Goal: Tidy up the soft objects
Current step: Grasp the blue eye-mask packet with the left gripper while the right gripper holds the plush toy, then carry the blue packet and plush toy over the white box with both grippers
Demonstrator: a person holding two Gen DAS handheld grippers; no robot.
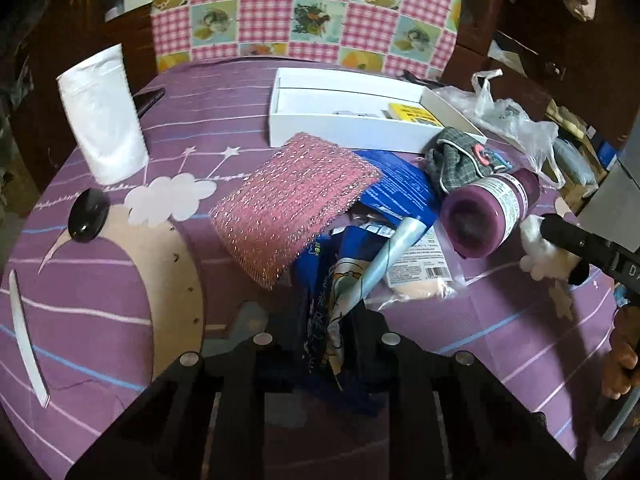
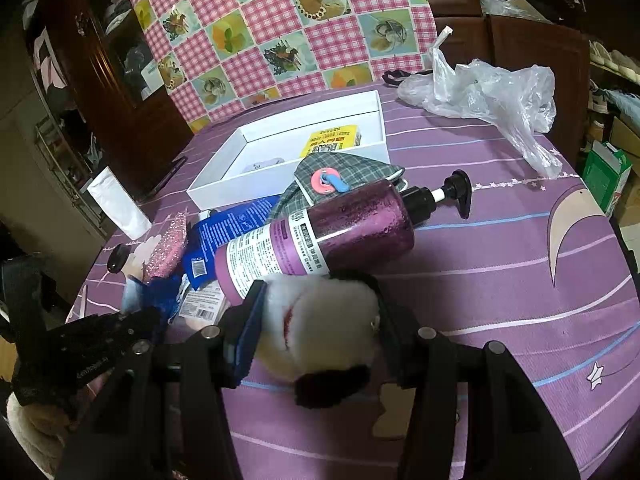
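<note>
A: What is the right gripper (image 2: 316,320) doing?

B: It is clamped on a white and black plush toy (image 2: 320,332), one finger on each side, low over the purple tablecloth (image 2: 500,300). In the left camera the same toy (image 1: 548,256) shows at the right edge, pinched by the black fingers.

A: And the left gripper (image 1: 328,344)?

B: Its fingers are closed on a blue patterned cloth (image 1: 332,312) that hangs crumpled between them, down by the near edge of the pile.

A: What lies around it?

B: Just beyond the cloth there is a pale blue tube (image 1: 388,256) leaning over a clear packet (image 1: 420,276) with a printed label. A pink glittery scrub pad (image 1: 292,204) rests tilted on a blue packet (image 1: 404,188).

A: And the bottle?

B: A purple pump bottle (image 2: 320,236) lies on its side, touching the toy, its pump pointing away to the right. A grey checked fabric piece (image 2: 344,176) with a pink ring lies against the bottle's far side and laps the wall of a white box (image 2: 288,156).

A: Anything in the box?

B: A yellow card (image 2: 332,140) and a small grey item I cannot make out.

A: Farther off?

B: A crumpled plastic bag (image 2: 492,96) at the far right, a white pouch (image 1: 104,116) standing at the left, and a dark oval object (image 1: 86,216) near it.
</note>
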